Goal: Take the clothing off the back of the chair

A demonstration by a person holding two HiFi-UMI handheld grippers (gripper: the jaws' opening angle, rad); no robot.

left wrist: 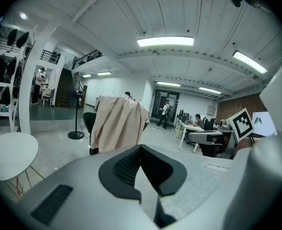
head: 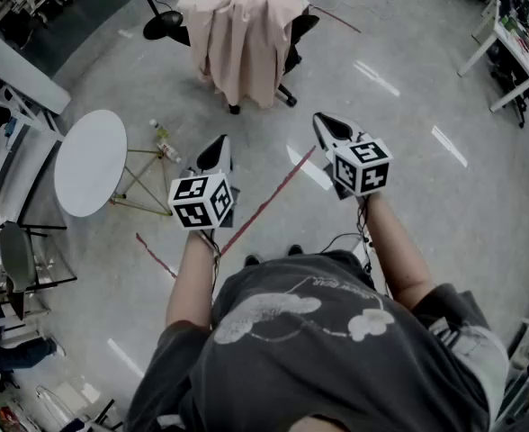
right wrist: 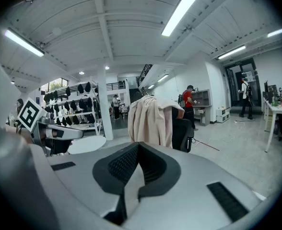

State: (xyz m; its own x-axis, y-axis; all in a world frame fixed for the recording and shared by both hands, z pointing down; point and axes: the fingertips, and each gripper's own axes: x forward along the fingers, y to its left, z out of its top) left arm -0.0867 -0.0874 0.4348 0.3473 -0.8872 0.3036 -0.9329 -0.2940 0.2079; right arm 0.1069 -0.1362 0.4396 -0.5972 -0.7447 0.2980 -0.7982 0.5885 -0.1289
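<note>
A beige garment hangs over the back of a black office chair at the far side of the floor. It also shows in the left gripper view, garment, and in the right gripper view, garment, draped over the chair. My left gripper and right gripper are held out side by side, well short of the chair, both pointing toward it. The left gripper has its tips together with nothing between them. The right gripper is shut and empty too.
A round white table stands at the left, with a bottle on the floor beside it. A black stand base sits left of the chair. Red tape crosses the floor. White desks line the right side.
</note>
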